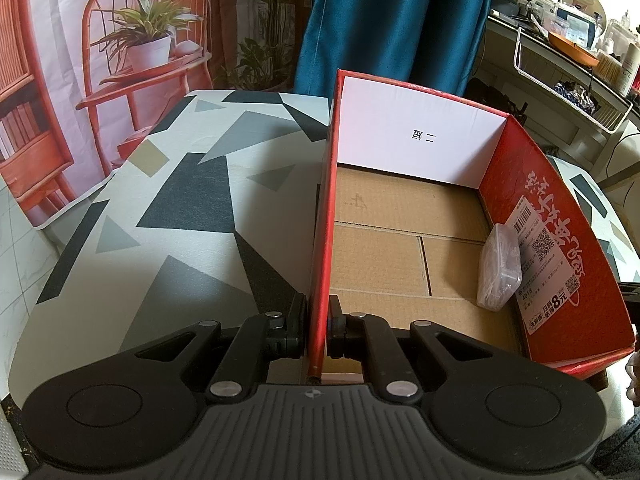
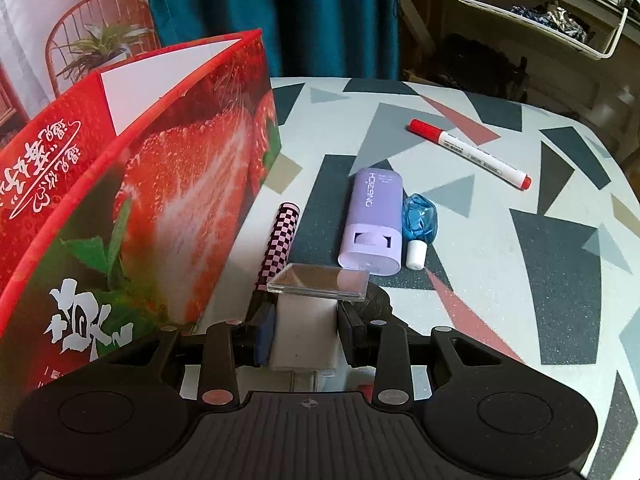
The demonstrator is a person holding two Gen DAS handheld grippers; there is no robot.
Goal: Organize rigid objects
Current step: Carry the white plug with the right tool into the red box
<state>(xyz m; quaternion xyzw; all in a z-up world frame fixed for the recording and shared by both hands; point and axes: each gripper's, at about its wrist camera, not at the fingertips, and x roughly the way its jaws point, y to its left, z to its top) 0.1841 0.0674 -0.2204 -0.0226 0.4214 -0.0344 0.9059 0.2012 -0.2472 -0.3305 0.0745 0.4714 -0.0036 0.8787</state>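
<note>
Box point(image 2: 132, 184): red outside with a strawberry print, green leaves and white lettering; white end panel, brown cardboard floor point(image 1: 400, 240); tablecloth point(image 2: 500, 248): pale grey with dark grey, tan and red triangles; marker point(image 2: 472, 154): white barrel, red cap; case point(image 2: 374, 220): lilac; checked tube point(image 2: 278, 240): black and pink; small bottle point(image 2: 420, 220): blue, white cap; curtain point(image 1: 384, 20): teal.
</note>
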